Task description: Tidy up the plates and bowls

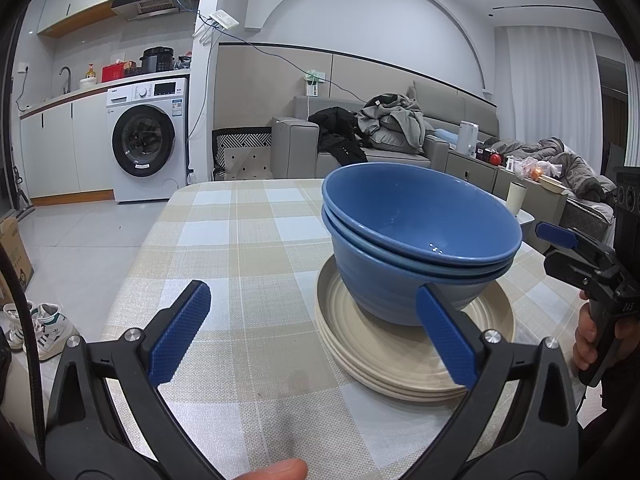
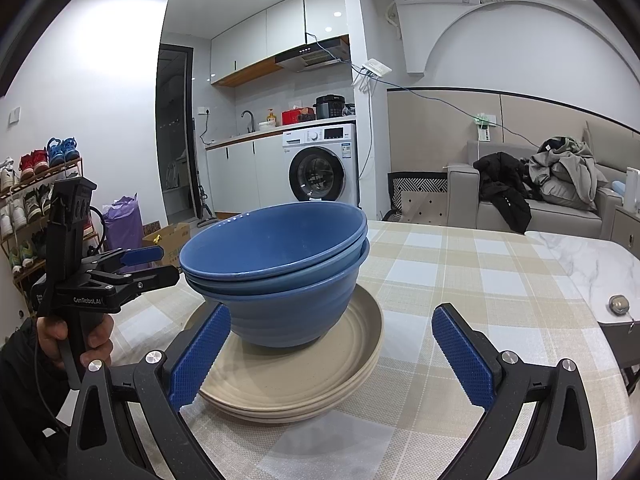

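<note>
Covering the table, checked cloth [image 1: 248, 240], washing machine [image 1: 146, 140] behind, both jaws apart.

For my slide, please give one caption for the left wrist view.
Open left gripper facing stacked blue bowls on beige plates.

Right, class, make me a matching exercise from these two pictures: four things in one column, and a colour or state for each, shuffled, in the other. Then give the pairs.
Things:
1. bowls
2. plates
3. tablecloth
4. left gripper

Descriptions:
A. beige, stacked flat under the bowls
B. checked, covering the table
C. blue, nested on top of the plates
D. open, holding nothing

Pairs: 1-C, 2-A, 3-B, 4-D
</note>
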Motion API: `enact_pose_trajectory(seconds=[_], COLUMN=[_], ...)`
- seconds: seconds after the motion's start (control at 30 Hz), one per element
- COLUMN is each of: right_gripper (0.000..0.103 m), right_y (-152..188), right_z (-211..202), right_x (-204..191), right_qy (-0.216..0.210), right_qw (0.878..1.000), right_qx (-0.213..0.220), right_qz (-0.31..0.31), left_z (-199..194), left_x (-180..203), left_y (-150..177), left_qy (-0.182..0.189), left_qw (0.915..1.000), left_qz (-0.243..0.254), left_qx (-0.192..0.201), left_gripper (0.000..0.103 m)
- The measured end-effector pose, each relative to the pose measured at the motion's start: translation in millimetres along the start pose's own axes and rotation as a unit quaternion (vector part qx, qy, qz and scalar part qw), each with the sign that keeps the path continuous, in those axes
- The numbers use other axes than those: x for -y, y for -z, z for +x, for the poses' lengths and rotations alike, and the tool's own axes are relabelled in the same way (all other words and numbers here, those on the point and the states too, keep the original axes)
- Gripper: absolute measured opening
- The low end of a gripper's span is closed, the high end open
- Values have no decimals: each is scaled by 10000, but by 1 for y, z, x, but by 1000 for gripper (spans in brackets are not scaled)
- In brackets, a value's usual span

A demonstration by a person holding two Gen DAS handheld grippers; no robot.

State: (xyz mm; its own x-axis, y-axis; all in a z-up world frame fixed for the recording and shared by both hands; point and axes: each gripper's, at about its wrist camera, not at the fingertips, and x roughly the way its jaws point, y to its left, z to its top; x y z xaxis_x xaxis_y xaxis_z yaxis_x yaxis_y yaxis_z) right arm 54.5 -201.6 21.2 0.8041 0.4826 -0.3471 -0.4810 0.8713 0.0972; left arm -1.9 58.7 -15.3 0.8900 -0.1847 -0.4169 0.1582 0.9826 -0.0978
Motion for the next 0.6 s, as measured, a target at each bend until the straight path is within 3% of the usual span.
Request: enact_pose_trajectory(seconds=[0.6], right_gripper=[103], right_y=[0], right_z=[1], right_x=[0], right_qy=[-1], right_qw=[10000], right_qx=[-7], right_qz=[-10], left_z=[1], left_x=[-3], left_y=[-1], left_qy=[-15], left_qw=[10000], left_qz=[4], left_qx=[34], left_gripper=[102])
